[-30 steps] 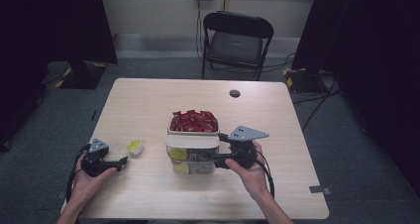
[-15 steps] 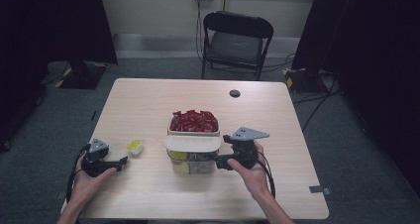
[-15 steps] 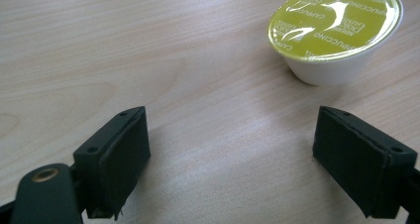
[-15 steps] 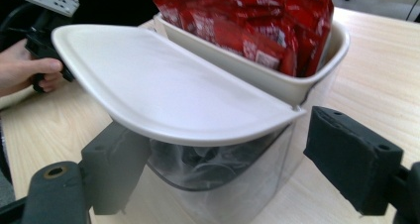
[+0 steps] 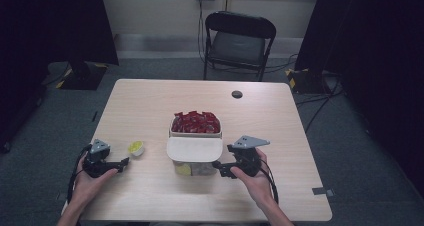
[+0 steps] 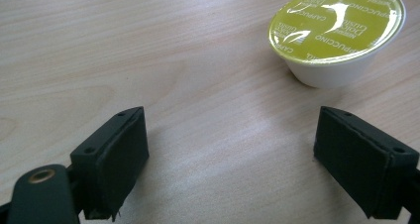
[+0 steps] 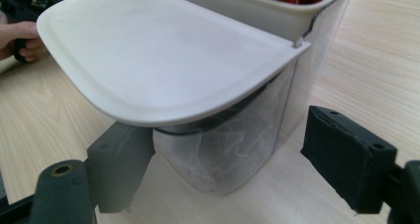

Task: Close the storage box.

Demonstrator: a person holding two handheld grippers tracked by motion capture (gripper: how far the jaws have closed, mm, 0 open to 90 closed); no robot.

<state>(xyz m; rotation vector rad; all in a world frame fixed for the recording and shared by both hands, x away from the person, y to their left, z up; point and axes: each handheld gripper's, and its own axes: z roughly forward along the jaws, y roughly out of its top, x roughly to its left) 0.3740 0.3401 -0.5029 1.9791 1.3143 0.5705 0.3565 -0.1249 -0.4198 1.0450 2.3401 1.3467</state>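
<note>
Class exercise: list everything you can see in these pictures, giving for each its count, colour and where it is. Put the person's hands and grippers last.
table: one, light wood, centre of room
container: one, clear body with white rim, table middle
lid flap: one, white, open over the container's near side
red packets: many, red, in the container's top section
coffee capsule: one, yellow-green foil top on white cup, left of container
small disc: one, black, far side of table
folding chair: one, black, beyond table
left gripper: black, open, near capsule
right gripper: black, open, at the container
</note>
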